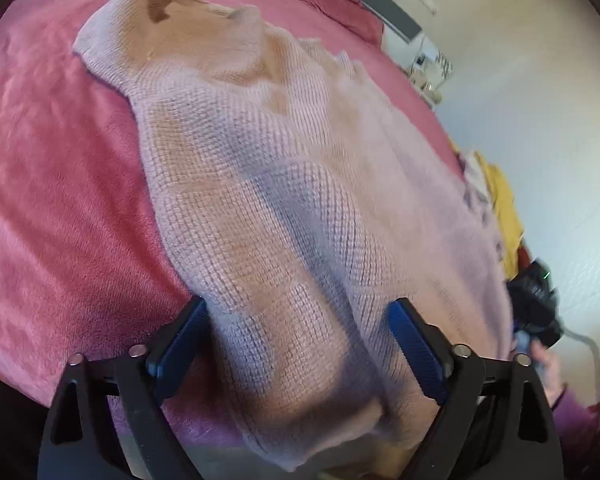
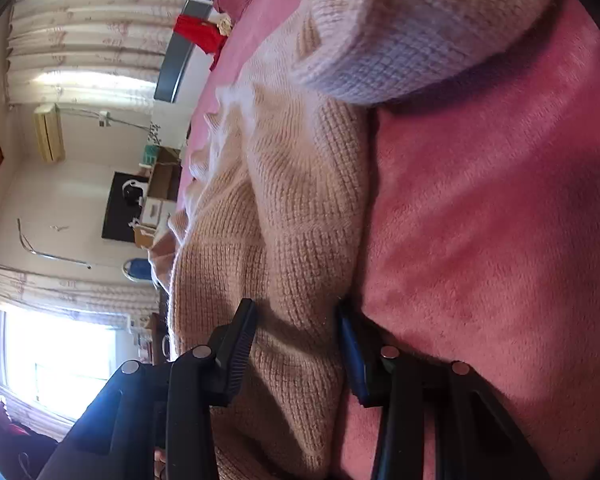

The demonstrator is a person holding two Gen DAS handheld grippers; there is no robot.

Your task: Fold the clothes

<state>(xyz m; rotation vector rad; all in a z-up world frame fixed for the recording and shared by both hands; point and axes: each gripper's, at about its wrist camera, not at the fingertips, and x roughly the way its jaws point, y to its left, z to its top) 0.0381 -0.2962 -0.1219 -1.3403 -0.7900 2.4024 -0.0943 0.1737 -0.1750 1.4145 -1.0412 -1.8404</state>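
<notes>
A pale pink-beige knitted sweater (image 1: pixel 260 140) lies spread along a pink fleece blanket (image 1: pixel 60 200) on a bed. My left gripper (image 1: pixel 300 312) straddles its near end: a raised hump of knit fills the gap between the blue pads, which do not visibly pinch it. In the right wrist view the sweater (image 2: pixel 292 200) runs away from me, with a folded-over part (image 2: pixel 420 28) at the top. My right gripper (image 2: pixel 296 320) has a ridge of knit between its jaws, at the sweater's edge by the blanket (image 2: pixel 480 220); the fabric sits loose there.
A red garment (image 2: pixel 200 34) and a dark red cloth (image 1: pixel 340 8) lie near the grey headboard (image 2: pixel 180 52). Yellow clothes (image 1: pixel 504 208) hang at the bed's right edge. A hand with a purple sleeve (image 1: pixel 580 412) shows at the far right. Curtains and a window (image 2: pixel 60 356) stand beyond.
</notes>
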